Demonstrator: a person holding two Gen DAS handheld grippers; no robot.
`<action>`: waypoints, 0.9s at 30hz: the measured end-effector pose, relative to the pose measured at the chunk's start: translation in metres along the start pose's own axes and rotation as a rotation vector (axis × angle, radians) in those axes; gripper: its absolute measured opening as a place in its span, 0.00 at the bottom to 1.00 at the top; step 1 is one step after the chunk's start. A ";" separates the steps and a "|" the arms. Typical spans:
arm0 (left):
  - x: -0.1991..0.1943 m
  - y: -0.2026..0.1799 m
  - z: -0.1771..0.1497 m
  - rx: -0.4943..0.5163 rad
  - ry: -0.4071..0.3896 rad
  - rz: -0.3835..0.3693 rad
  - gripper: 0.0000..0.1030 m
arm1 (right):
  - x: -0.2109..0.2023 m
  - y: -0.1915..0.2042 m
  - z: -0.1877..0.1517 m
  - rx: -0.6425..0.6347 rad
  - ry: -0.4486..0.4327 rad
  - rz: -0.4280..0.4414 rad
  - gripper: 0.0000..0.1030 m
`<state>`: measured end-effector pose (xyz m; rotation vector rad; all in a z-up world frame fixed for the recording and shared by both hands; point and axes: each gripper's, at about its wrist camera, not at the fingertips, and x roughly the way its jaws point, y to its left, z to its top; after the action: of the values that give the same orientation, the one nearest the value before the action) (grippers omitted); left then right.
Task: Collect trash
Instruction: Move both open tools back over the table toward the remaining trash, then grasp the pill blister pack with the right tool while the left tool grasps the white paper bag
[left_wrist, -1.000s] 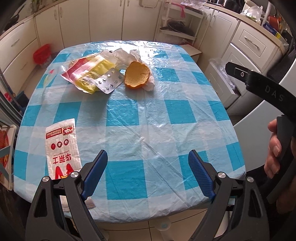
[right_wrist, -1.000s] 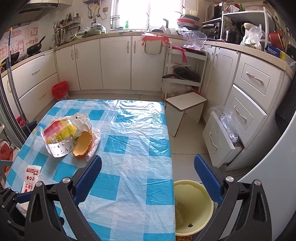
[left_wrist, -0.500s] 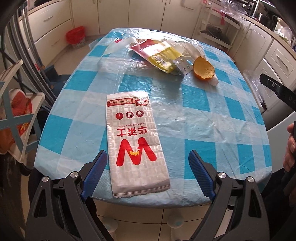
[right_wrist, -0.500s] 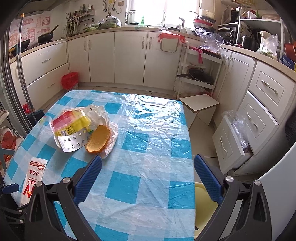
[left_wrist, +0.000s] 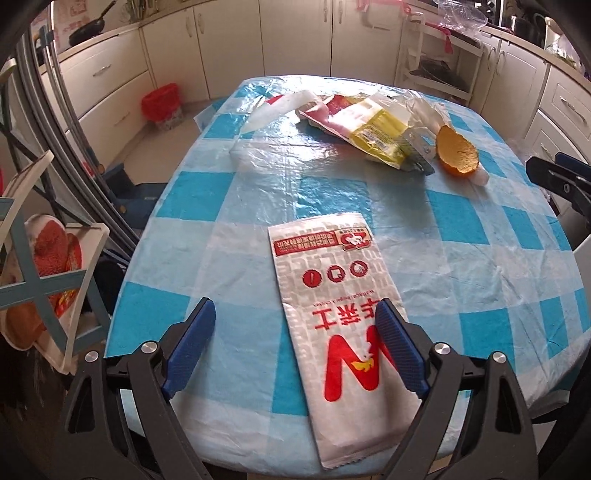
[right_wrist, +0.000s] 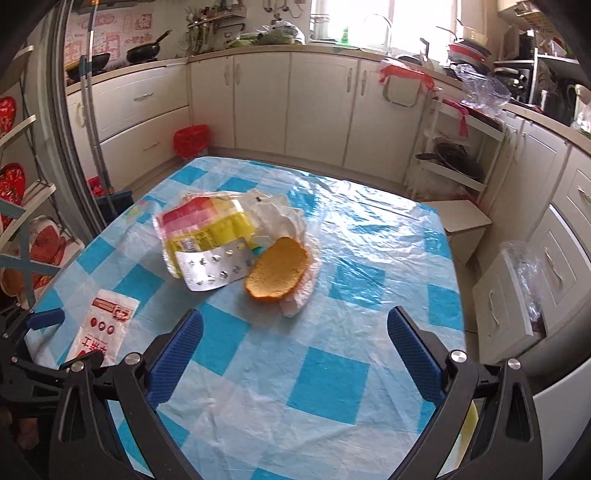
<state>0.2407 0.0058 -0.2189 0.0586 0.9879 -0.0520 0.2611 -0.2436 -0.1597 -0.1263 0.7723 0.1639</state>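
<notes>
My left gripper (left_wrist: 295, 347) gapes empty above the wrapper (left_wrist: 340, 314); nothing collected yet, the peel (right_wrist: 277, 273) and pile (right_wrist: 207, 229) remain.

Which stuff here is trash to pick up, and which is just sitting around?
Trash to collect:
white paper wrapper with red print
yellow and red plastic packet
silver pill blister sheet
orange peel
crumpled white tissue

Just around:
red bin on the floor
black pan on the counter
small white stool
</notes>
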 end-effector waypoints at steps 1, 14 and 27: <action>0.001 0.002 0.001 0.001 -0.005 0.002 0.80 | 0.002 0.008 0.001 -0.026 -0.005 0.017 0.93; -0.011 0.033 -0.002 -0.134 0.028 -0.166 0.80 | 0.061 0.078 0.014 -0.319 0.029 0.137 0.70; -0.009 -0.009 -0.011 0.026 -0.009 -0.116 0.84 | 0.059 0.038 0.021 -0.108 0.055 0.333 0.04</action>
<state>0.2265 -0.0019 -0.2176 0.0254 0.9809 -0.1713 0.3096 -0.1965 -0.1877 -0.1037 0.8361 0.5201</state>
